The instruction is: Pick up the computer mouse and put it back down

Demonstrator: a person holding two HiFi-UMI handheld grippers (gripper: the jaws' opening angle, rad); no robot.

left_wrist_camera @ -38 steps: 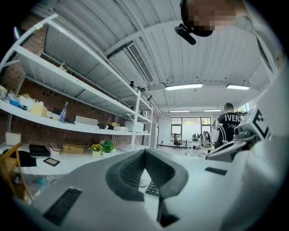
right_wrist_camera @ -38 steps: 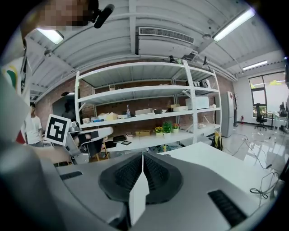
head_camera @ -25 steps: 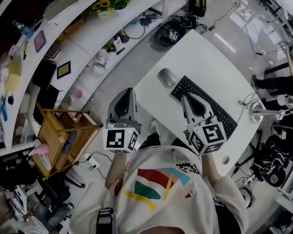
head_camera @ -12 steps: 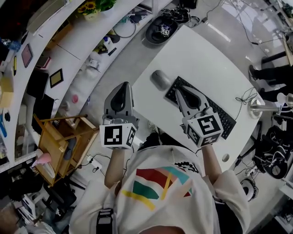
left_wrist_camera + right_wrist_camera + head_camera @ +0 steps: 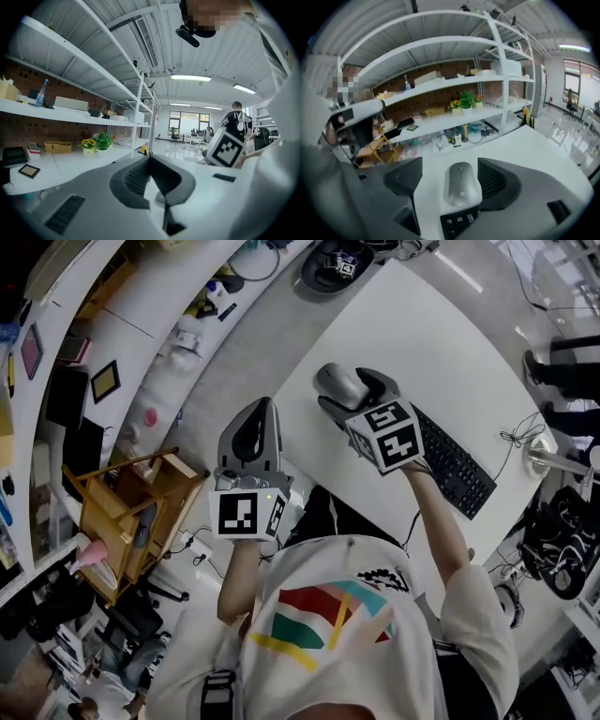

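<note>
The white rectangular table [image 5: 450, 343] is carrying a flat black keyboard [image 5: 459, 470]. At its ten o'clock the right gripper [image 5: 354, 397] is straddling the target, and its jaws have just been opening wide, presumably for the pickup. The left gripper [image 5: 261, 413], jaws together, is idling unneeded at seven o'clock. The grey oval computer mouse [image 5: 461, 183] is lying on the table between the open jaws, ungripped.

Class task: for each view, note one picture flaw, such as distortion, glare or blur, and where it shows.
Head view: light streaks glare on the floor. Left gripper view: fisheye curves the shelves, and the ceiling lamp flares. Right gripper view: the mouse is sharp, the corners vignetted.
</note>
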